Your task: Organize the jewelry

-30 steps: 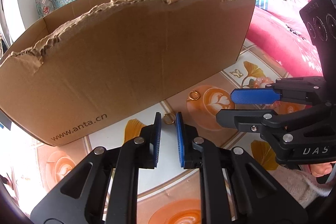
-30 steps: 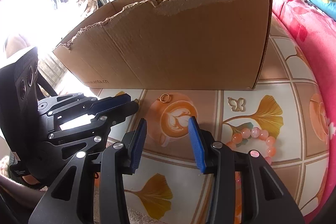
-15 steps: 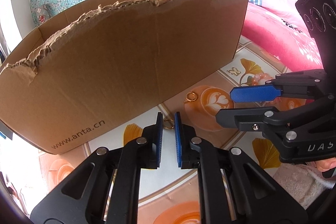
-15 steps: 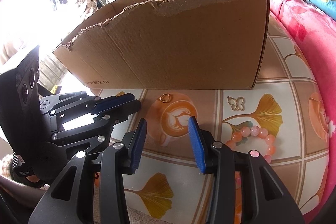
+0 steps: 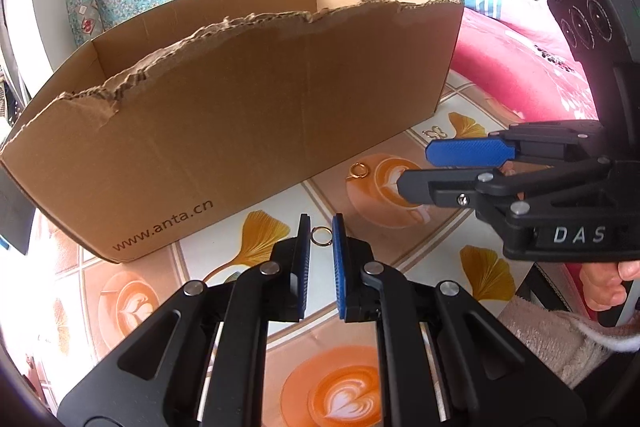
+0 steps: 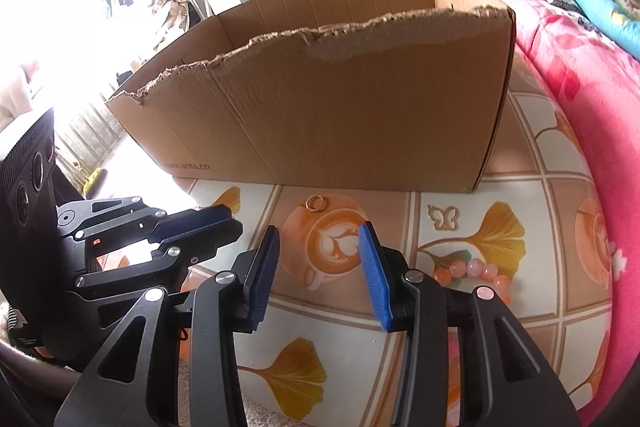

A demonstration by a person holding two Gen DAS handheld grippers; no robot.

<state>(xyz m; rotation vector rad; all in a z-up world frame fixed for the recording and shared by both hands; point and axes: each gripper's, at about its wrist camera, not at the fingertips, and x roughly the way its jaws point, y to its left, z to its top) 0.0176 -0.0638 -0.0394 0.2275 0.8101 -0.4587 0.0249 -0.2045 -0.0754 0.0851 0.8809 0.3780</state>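
A small gold ring (image 5: 321,237) sits between the tips of my left gripper (image 5: 321,235), which is shut on it and holds it above the patterned tablecloth (image 5: 224,255). A second gold ring (image 5: 359,170) (image 6: 313,203) lies near the cardboard box (image 5: 240,115) (image 6: 340,115). A gold butterfly piece (image 6: 443,217) (image 5: 434,131) and a pink bead bracelet (image 6: 474,273) lie to the right. My right gripper (image 6: 320,259) is open and empty above the tablecloth; in the left wrist view it (image 5: 416,169) hovers to the right.
The open box with a torn front edge stands at the back of the table. A pink flowered blanket (image 6: 592,75) borders the table on the right. Bright window light floods the left (image 6: 80,27).
My left gripper has risen with the ring between its tips, so the box looks lower and its inside shows. The right gripper has lifted a little too.
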